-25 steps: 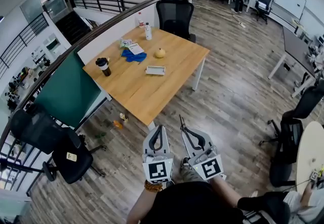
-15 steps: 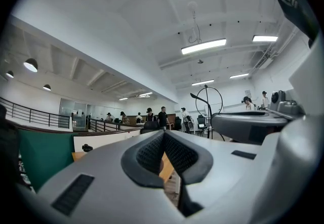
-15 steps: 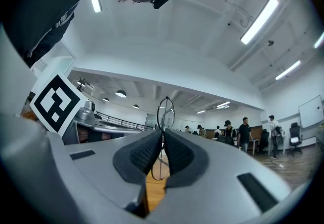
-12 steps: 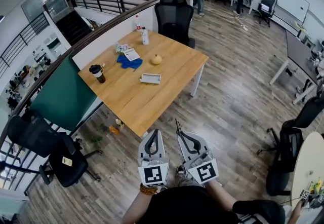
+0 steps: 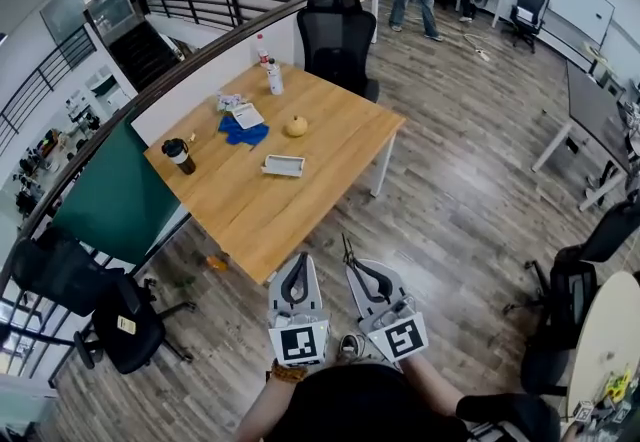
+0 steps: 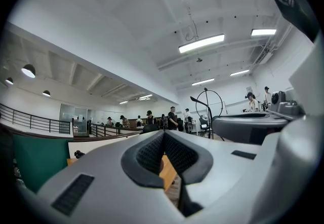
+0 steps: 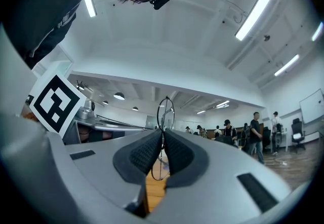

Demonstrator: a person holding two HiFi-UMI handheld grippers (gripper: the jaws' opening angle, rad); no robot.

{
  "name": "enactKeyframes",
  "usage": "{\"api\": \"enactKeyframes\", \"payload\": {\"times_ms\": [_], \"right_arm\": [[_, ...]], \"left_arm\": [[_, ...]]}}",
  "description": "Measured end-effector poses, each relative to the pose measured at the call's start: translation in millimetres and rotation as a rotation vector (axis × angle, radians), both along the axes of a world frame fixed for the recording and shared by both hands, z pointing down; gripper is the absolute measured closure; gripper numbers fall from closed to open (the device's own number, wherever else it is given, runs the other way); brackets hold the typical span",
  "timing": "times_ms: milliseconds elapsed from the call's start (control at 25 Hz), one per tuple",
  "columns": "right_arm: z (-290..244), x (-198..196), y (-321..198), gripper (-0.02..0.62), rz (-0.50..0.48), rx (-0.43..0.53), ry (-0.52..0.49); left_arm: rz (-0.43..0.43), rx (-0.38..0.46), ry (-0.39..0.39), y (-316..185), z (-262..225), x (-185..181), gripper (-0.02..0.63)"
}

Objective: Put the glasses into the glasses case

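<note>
From the head view, the person stands on the wooden floor (image 5: 450,200) and holds both grippers low at 6 o'clock, side by side and well apart from the wooden table (image 5: 300,195), which lies at 11 o'clock from them. The left gripper (image 5: 299,265) has its jaws together with nothing in them. The right gripper (image 5: 354,272) is closed on the glasses (image 5: 345,248), whose thin wire frame sticks out past its tips. The glasses case (image 5: 283,165) lies flat near the middle of the table, and I cannot tell if it is open. Seen from the case, a yellow fruit (image 5: 296,126) is near at 12 o'clock, a blue cloth (image 5: 243,133) at 10 o'clock, a dark cup (image 5: 178,152) further off at 9 o'clock, and two bottles (image 5: 268,75) at the far edge. A black office chair (image 5: 340,30) stands behind the table at 1 o'clock. In the left gripper view the two dark pads meet at their tips and hold nothing, and the glasses show at 3 o'clock in the other gripper. In the right gripper view the pads press together on the wire frame, with one round lens ring above the tips and one below them
</note>
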State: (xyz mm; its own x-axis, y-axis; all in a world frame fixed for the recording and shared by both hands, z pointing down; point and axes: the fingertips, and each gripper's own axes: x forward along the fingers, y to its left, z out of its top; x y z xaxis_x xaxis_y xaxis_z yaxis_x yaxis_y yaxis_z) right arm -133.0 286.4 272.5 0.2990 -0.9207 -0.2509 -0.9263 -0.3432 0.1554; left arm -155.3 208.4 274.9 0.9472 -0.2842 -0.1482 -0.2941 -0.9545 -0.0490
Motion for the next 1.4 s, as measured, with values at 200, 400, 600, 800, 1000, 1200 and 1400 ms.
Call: {"api": "enactKeyframes", "payload": {"times_ms": [200,400,600,800,1000,1200,1400], "right_arm": [[2.5,26.8,7.0,0.569,-0.019,0.0,0.026],[6.9,43.2,7.2,0.569,-0.024,0.006,-0.004],[12.4,56.9,-2.4,0.569,-0.022,-0.016,-0.004],[13.6,82.2,-16.3,0.569,0.015,-0.04,0.009],[7.2,110.9,-40.2,0.569,0.033,-0.056,0.029],[-0.1,137.6,-71.4,0.569,0.039,-0.062,0.053],[-6.2,154.7,-104.9,0.569,0.043,-0.066,0.056]], "left_arm": [[-0.01,-0.005,-0.02,8.7,5.0,22.6,0.588],[-0.026,-0.008,-0.033,8.4,12.8,35.1,0.588],[-0.014,-0.038,-0.036,-2.4,21.9,57.2,0.588],[0.023,-0.058,-0.011,-20.5,26.8,89.3,0.588],[0.054,-0.07,0.01,-45.7,20.6,123.9,0.588],[0.064,-0.107,0.031,-76.9,18.9,151.2,0.588],[0.074,-0.123,0.045,-111.0,14.4,171.7,0.588]]}}
